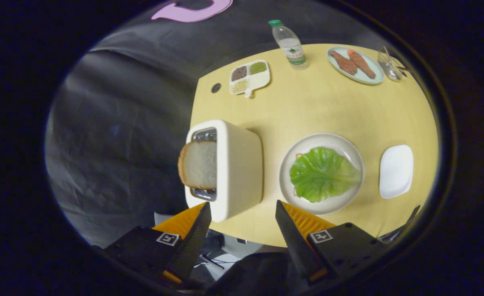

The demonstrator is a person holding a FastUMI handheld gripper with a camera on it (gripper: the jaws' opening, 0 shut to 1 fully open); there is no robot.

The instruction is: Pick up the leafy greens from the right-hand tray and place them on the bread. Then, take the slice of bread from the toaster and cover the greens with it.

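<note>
Gripper (242, 213) hovers above the near edge of the yellow table (328, 107), fingers spread wide with nothing between them. The toaster (233, 168) lies just ahead of the fingers, and one slice of bread (199, 164) stands up out of its slot, most of the slice exposed. That slice looks light, soft and easily dented; a hard pinch would likely crush or tear it. Best hold, by my reading, is across the two flat faces near the exposed crusted edge, where it is firmest, then a straight lift along the slot so it does not snag. The lettuce leaf (322, 174) already lies on the round plate (351, 146), beside the toaster and just beyond the right-hand finger; it covers what seems to be the lower slice, of which only a sliver of crust peeks out at the leaf's edge. The leaf is thin and limp, so the top slice should be laid down gently or it will shift. Count: one toaster, one slice in it, one leaf, one round plate, one white tray (396, 170) beyond the plate. Farther off: one water bottle (290, 44), one divided dish of grains (249, 77), one oval plate (355, 65) carrying two sausages (352, 63), and one small glass dish (389, 65).
</note>
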